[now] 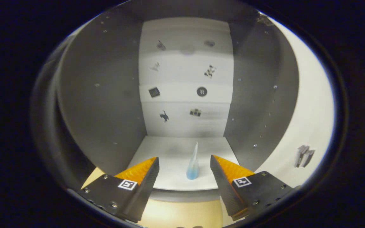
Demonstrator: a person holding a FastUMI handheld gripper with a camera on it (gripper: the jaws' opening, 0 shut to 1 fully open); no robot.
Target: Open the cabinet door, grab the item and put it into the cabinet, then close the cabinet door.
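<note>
Looking into the open cabinet (106, 104), the gripper (184, 163) holds its two fingers wide apart, with nothing between the pads. Each finger (141, 172) has an orange outer face, a black ribbed inner pad and one small square black-and-white marker on its base.

One item (193, 163) stands on the cabinet floor (169, 152): a slim, clear cone, upright, with a blue tint at its wider base and a pale tip pointing up. It sits just ahead of the fingertips, in line with the gap between them and a little nearer the right finger, touching neither.

The cabinet has two grey side walls, left and right, both dotted with small pegs or holes. Its white back wall (185, 79) is crossed by faint horizontal lines that split it into four bands. Eight small dark stickers are spread over that wall, two in each band; their designs are too small to tell. The floor is white, with a soft shadow behind the item.

Right of the cabinet's right wall runs a broad white surface (312, 104) carrying one dark grey fitting (304, 155). A pale yellow worktop (176, 215) lies below the cabinet's near edge, under the fingers.
</note>
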